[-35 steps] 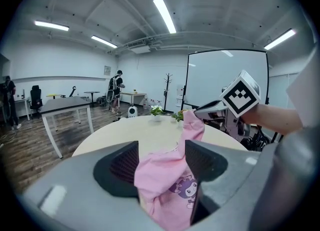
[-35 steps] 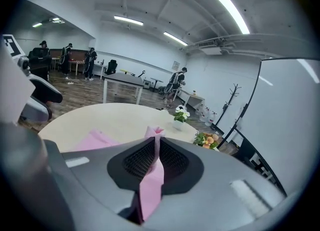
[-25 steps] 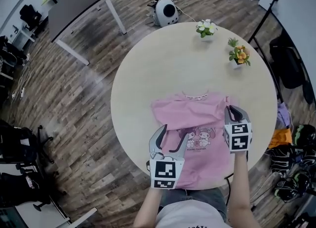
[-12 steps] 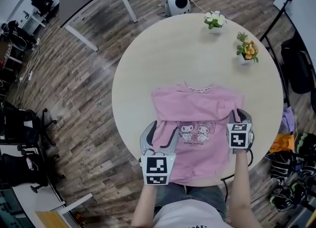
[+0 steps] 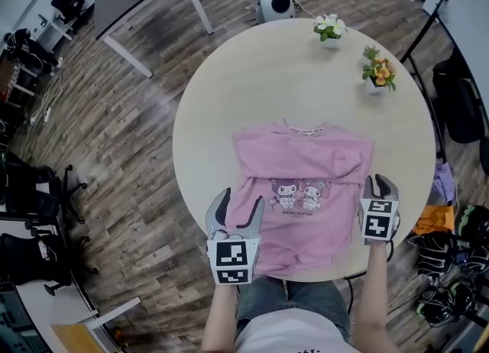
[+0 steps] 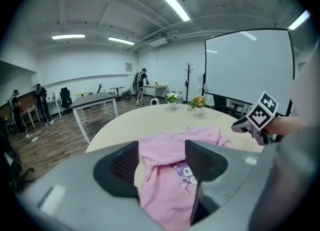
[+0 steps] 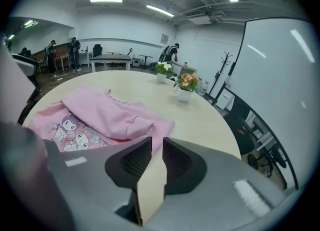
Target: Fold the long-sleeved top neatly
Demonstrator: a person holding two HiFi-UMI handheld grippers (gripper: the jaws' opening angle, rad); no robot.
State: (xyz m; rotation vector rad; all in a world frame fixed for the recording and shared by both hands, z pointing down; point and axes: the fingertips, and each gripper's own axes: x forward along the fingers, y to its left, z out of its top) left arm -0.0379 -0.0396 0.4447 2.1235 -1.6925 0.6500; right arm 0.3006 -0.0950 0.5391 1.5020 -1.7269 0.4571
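bright, even light from ceiling strip lights (image 6: 172, 4); strong fisheye bending, dark vignette in both gripper views.

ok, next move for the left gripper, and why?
Probably ease the left gripper down and close on the top's near left edge: its jaws stand apart with that pink edge showing between them, not pinched, and the hem is not yet folded up.

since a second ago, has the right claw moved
Yes. The right claw has pulled back off the right edge of the pink top toward the near rim of the table; its jaws have just been closing, with nothing between them.
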